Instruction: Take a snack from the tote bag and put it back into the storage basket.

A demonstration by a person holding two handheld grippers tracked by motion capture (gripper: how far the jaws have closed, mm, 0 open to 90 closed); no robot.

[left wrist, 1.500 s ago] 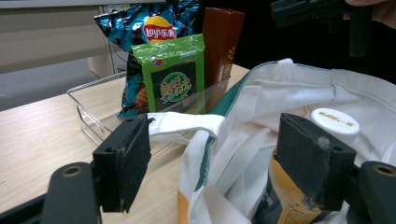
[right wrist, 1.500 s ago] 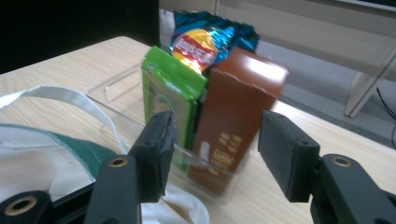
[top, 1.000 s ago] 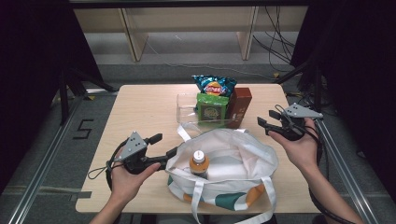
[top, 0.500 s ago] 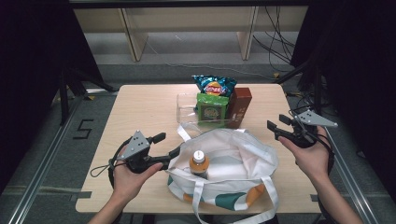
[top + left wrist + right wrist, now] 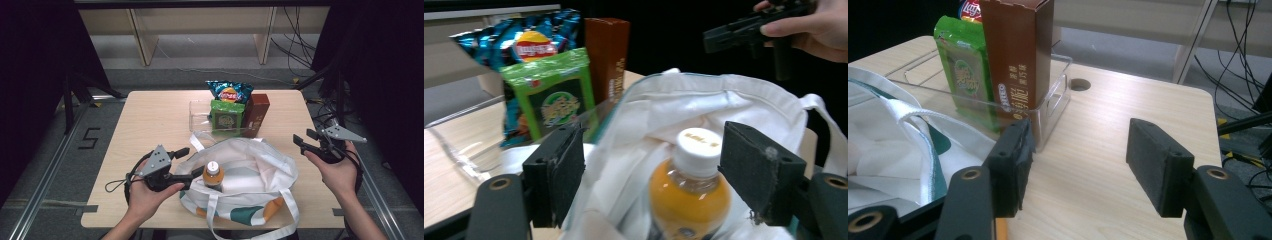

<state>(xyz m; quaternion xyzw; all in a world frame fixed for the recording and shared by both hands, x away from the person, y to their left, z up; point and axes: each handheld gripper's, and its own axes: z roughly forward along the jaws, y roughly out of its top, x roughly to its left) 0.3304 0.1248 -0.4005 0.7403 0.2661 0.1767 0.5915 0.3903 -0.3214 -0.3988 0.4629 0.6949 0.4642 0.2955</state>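
A white tote bag [image 5: 255, 165] with green print lies open at the table's front. An orange-drink bottle [image 5: 213, 175] with a white cap stands inside it. My left gripper [image 5: 191, 161] is open at the bag's left rim. In the left gripper view its jaws [image 5: 659, 167] stand wide on either side of the bottle [image 5: 689, 195] and the bag's rim [image 5: 634, 150], gripping nothing. My right gripper [image 5: 303, 137] is open to the right of the bag, apart from it. Bare tabletop lies between the right gripper's [image 5: 1078, 160] pads [image 5: 1158, 170].
A clear tray [image 5: 199, 118] at mid-table holds a blue chip bag [image 5: 229, 91], a green packet [image 5: 226, 116] and a brown box [image 5: 256, 112]. The brown box [image 5: 1018, 55] stands just beyond the right gripper's left jaw. The table's right edge [image 5: 325, 150] is close to the right hand.
My right gripper has drawn back to the right, away from the bag's right rim. The left gripper has stayed at the bag's left rim, open.
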